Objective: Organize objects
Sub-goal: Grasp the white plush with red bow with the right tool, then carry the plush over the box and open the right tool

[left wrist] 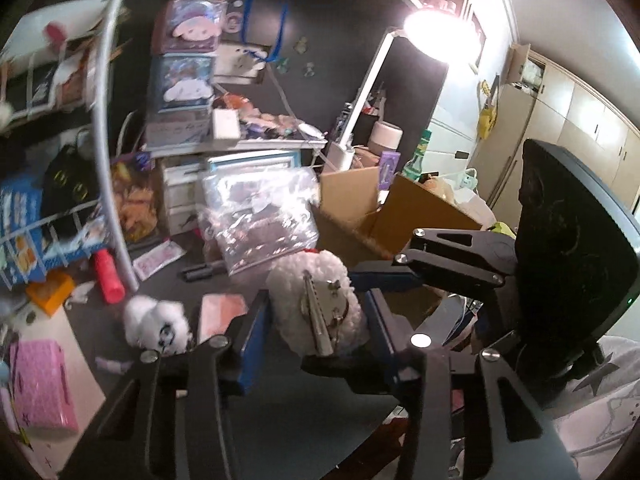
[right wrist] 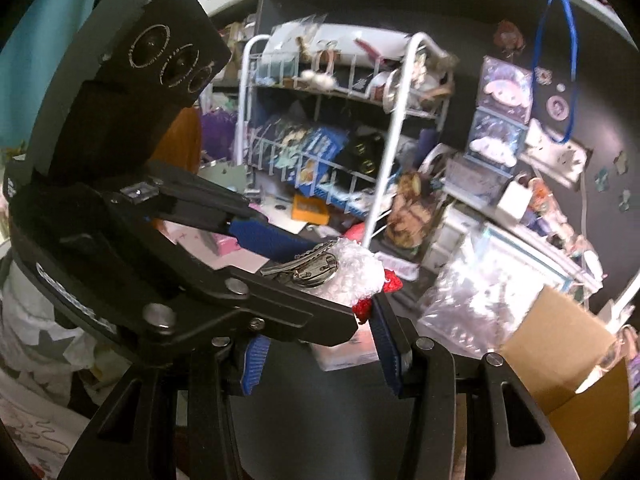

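Left gripper [left wrist: 316, 320] clamps white fluffy hair clip [left wrist: 320, 300]; right gripper [right wrist: 320, 344] also pinches it, near cardboard box [left wrist: 360, 208].

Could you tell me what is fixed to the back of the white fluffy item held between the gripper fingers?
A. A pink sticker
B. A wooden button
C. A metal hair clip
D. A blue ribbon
C: in the left wrist view a silver metal clip lies across the back of the white fluffy item, which sits between the blue pads of the left gripper.
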Tool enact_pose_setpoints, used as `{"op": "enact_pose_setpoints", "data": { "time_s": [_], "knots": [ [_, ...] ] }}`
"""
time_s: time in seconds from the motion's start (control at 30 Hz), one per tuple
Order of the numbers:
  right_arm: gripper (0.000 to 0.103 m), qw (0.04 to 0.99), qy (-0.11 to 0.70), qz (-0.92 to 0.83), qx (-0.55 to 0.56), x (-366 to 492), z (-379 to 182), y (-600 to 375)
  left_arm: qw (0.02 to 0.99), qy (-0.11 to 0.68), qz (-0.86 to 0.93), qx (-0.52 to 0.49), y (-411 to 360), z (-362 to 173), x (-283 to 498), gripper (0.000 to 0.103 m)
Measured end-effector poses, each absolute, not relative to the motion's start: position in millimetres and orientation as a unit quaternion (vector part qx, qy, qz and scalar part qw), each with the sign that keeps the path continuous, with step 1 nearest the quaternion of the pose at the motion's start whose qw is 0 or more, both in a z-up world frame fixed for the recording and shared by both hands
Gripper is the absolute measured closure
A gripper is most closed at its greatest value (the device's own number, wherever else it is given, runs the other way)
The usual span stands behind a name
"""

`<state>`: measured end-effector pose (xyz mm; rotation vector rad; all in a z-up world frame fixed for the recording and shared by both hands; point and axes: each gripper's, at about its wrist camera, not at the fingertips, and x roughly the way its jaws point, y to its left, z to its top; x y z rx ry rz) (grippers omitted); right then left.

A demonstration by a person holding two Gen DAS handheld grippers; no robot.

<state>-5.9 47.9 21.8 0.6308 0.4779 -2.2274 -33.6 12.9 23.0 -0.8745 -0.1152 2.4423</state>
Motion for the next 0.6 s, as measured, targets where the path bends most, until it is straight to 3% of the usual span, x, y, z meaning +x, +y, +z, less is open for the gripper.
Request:
{"op": "enact_pose_setpoints", "data": {
  "time_s": [0.6],
  "knots": [
    [0.06,0.305,0.102,-0.9,0.293,-44.8,41.7,181.3,0.351,0.007,0.855,-0.382,142.1,42.4,-116.0,0.061]
  ]
}}
